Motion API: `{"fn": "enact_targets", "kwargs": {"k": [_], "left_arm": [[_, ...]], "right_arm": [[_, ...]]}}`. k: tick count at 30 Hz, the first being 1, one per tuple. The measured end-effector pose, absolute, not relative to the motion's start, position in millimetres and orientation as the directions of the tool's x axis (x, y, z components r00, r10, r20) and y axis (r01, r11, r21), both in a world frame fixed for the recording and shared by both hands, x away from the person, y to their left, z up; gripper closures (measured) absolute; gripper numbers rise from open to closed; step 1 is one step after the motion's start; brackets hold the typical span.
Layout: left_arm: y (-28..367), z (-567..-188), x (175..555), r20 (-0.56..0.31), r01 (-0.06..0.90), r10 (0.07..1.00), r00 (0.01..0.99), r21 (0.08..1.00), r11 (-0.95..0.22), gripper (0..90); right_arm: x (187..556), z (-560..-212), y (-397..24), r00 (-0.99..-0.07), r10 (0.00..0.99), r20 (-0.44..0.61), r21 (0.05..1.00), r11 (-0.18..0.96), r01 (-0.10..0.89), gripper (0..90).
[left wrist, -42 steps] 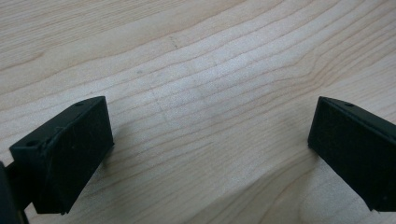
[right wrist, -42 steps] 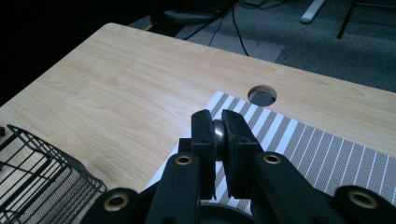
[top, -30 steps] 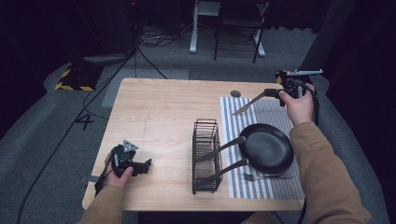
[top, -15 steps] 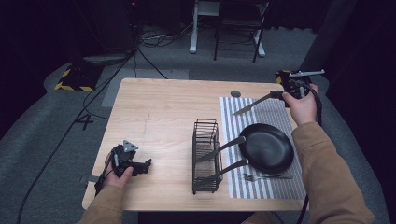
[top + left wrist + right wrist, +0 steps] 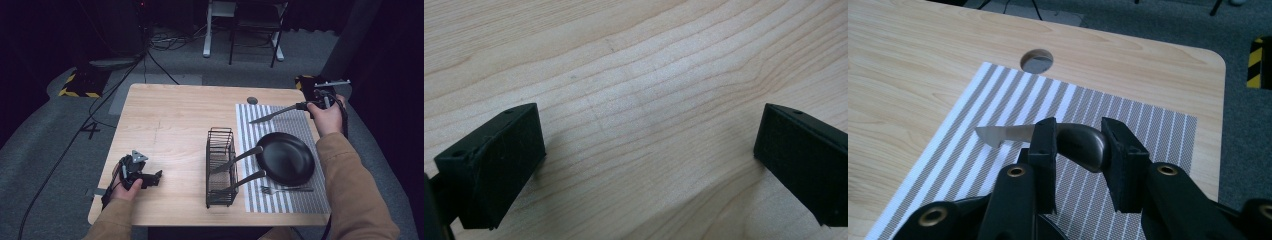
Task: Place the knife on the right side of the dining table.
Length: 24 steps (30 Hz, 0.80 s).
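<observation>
- High view: a black wire rack (image 5: 220, 167) stands upright on the wooden table (image 5: 170, 120), and serves here as the landmark. Two handles (image 5: 239, 166) reach into it from its right side; what else it holds I cannot tell.
- Just right of the rack lies a striped mat (image 5: 280, 200). A black frying pan (image 5: 285, 158) rests on it, its handle pointing at the rack. A fork (image 5: 285, 189) lies on the mat in front of the pan, nearer the person.
- Beyond the rack and to its right, the right gripper (image 5: 303, 105) is raised over the mat's far corner. A knife (image 5: 274, 114) sticks out of it, blade aimed back towards the rack. The sleeved forearm runs along the table's right edge.
- Well left of the rack, the left gripper (image 5: 156, 176) rests low on the table near the front edge, pointing at the rack.
- Left gripper view: the jaws stand wide apart over bare wood with nothing between them.
- Right gripper view: the knife's handle (image 5: 1083, 146) sits between the two pads; the jaws have just been opening, the left pad touches it and the right is at its end, the grip looking loose. The blade points left over the mat, short of the round hole (image 5: 1036, 60) in the table.
</observation>
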State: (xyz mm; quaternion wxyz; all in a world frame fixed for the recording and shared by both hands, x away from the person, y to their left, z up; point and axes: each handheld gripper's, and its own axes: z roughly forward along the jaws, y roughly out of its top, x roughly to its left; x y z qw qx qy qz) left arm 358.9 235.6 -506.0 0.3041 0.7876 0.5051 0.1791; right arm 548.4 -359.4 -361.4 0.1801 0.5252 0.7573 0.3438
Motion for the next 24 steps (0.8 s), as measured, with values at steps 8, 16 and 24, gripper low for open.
{"fn": "enact_targets", "kwargs": {"k": [8, 16, 24], "left_arm": [[235.6, -506.0, 358.9, -0.025, 0.686, 0.905, 0.425, 0.660, -0.305, 0.2], [235.6, -506.0, 358.9, -0.025, 0.687, 0.905, 0.425, 0.660, -0.305, 0.2], [235.6, -506.0, 358.9, -0.025, 0.687, 0.905, 0.425, 0.660, -0.305, 0.2]], "right_arm": [[553.7, -374.6, -371.0, -0.350, 0.931, 0.104, 0.687, 0.187, 0.702, 66.0], [557.6, -387.1, -380.4, -0.330, 0.938, 0.111, 0.670, 0.174, 0.721, 64.1], [562.8, -400.4, -390.8, -0.305, 0.940, 0.154, 0.657, 0.133, 0.742, 63.0]]}}
